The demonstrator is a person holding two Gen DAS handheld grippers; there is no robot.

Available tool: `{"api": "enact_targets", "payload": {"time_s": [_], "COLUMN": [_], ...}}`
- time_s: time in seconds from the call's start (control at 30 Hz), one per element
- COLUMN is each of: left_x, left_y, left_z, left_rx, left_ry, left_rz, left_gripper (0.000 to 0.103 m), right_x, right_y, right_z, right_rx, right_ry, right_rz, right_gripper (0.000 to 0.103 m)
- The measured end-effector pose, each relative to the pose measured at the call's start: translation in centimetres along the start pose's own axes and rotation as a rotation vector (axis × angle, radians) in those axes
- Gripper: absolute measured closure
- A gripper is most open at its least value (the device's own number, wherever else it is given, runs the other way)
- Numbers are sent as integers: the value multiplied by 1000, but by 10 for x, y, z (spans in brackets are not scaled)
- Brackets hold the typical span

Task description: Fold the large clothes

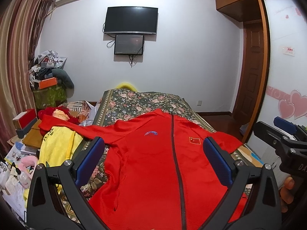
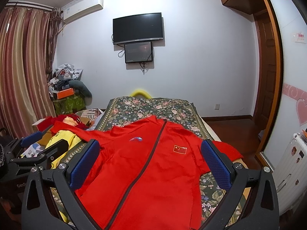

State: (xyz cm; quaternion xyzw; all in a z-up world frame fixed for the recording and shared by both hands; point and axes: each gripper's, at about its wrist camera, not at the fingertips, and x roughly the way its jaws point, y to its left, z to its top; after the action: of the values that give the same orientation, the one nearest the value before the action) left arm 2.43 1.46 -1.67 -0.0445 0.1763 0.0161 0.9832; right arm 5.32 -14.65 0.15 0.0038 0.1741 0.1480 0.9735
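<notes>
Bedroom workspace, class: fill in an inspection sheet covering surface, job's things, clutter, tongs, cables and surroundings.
Surface: bed under a floral cover.
Job's things: red jacket spread flat, zipped, front up; one sleeve reaches over the bed's edge onto the clutter.
Clutter: yellow garment, boxes and a pile beside the bed.
Tongs: left tongs and right tongs open, above the jacket, holding nothing.
Cables: wires hang below the small screen.
Surroundings: TV, air conditioner, curtains, wardrobe.
</notes>
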Motion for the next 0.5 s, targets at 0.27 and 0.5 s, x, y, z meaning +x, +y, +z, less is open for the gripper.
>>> {"api": "enact_targets", "payload": {"time_s": [0.27, 0.5], "left_x": [50, 123], "left_y": [27, 75], "left_z": [4, 7], "left_rx": [-13, -118], "left_ry": [27, 64], "left_rz": [84, 143], "left_gripper": [0, 0], "right_x": [51, 118], "right_y": [-4, -12], "right_z": [6, 9], "right_rx": [17, -6], "right_ry": [46, 128], "right_rz": [5, -35], "right_gripper": [0, 0]}}
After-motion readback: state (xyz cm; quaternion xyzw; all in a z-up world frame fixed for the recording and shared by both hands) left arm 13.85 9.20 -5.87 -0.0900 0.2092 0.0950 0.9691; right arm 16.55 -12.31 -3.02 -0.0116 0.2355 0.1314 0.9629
